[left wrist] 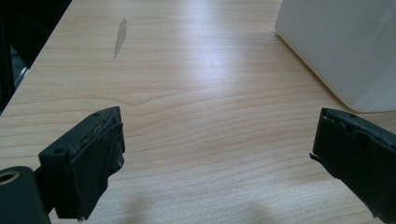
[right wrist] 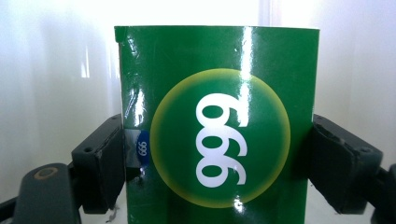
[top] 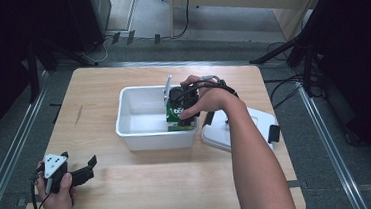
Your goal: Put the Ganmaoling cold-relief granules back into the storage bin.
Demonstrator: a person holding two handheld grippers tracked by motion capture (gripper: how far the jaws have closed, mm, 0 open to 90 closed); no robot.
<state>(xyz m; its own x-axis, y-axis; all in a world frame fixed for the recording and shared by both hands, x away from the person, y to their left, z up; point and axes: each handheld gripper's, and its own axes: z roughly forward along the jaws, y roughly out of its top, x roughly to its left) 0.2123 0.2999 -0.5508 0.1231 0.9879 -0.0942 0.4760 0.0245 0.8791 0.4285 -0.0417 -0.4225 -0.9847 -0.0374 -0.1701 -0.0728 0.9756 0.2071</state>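
From the high view, the right gripper [top: 184, 109] holds a green box [top: 178, 119] inside the white bin [top: 141, 138], at its right end; the left gripper [top: 81, 174] rests near the table's [top: 179, 180] front-left corner. In the left gripper view its jaws stand apart over bare wood. In the right gripper view both jaws clamp the glossy box's [right wrist: 219, 126] sides; that slick carton could slip or tip if released tilted against the wall.

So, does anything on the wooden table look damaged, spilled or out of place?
Only one small thing: a grey streak-shaped scuff marks the light wooden table left of the white plastic tub. The white lid lies flat beside the tub. Nothing is spilled.
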